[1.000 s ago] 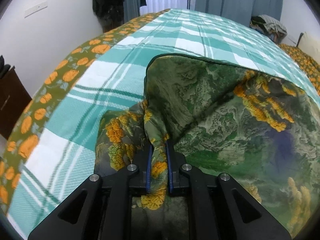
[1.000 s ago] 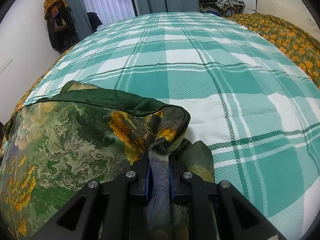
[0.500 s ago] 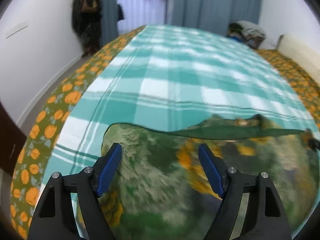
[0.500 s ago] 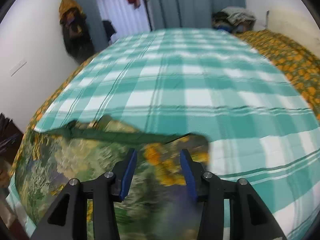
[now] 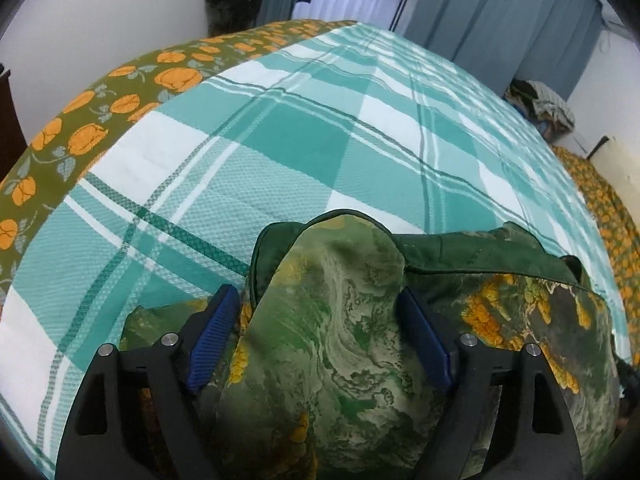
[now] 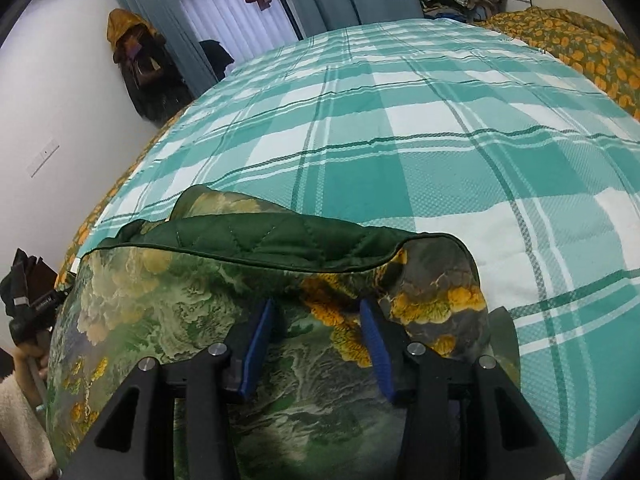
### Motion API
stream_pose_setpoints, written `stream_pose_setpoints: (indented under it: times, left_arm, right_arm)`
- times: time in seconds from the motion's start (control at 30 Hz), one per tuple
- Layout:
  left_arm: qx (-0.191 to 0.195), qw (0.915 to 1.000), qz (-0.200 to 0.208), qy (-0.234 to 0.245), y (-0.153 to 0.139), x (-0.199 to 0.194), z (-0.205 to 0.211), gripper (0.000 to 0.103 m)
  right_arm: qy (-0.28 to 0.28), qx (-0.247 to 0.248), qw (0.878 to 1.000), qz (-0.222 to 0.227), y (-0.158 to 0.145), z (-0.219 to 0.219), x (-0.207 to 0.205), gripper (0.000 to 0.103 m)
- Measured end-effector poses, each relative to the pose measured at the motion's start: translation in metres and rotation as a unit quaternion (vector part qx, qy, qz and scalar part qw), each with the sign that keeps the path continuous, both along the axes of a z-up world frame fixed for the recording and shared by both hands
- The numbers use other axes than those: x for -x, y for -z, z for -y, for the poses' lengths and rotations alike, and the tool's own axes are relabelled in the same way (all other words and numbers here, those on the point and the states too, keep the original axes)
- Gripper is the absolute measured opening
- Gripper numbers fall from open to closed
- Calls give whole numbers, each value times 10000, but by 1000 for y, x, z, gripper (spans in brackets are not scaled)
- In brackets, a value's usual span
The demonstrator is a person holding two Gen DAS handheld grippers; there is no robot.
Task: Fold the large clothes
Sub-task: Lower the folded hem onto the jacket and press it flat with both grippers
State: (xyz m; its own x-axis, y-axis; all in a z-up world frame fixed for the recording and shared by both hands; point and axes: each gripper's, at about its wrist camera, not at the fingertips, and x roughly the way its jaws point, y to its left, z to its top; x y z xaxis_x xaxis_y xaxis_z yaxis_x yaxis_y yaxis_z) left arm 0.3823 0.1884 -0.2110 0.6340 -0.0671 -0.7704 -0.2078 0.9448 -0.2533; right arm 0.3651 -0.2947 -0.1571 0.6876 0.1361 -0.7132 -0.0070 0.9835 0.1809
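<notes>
Green printed quilted garment (image 5: 352, 344) lies bunched on the teal plaid bedspread (image 5: 304, 152), filling the lower centre and lower right of the left wrist view, its dark green lining (image 6: 280, 240) turned over along the far edge. Left gripper (image 5: 320, 336): jaws just opened wide, a fold between them, unpressed. Right gripper (image 6: 316, 344): jaws just parted, cloth beneath, not clamped.

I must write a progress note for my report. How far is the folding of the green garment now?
Done: one fold looks made; the patterned garment lies doubled on the plaid blanket, its dark green lining turned over along the far edge.
In hand: nothing. The left gripper and the right gripper have just been opening; cloth lies between the jaws, unpinched.
Left: the bundle is still bulky, so further folds probably follow.
</notes>
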Motion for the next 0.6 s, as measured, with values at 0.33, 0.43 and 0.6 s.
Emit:
stream_pose_setpoints:
  times: [0.33, 0.43, 0.6]
  left_arm:
    - [146, 9999, 74, -11, 3, 1, -4, 84]
    - [143, 9999, 75, -12, 3, 1, -4, 84]
    - [127, 9999, 56, -10, 3, 1, -4, 85]
  right_arm:
    - [23, -50, 9998, 189, 3, 1, 5, 46]
    - [22, -71, 9998, 203, 3, 2, 5, 46]
    - [21, -94, 9997, 221, 3, 3, 5, 45]
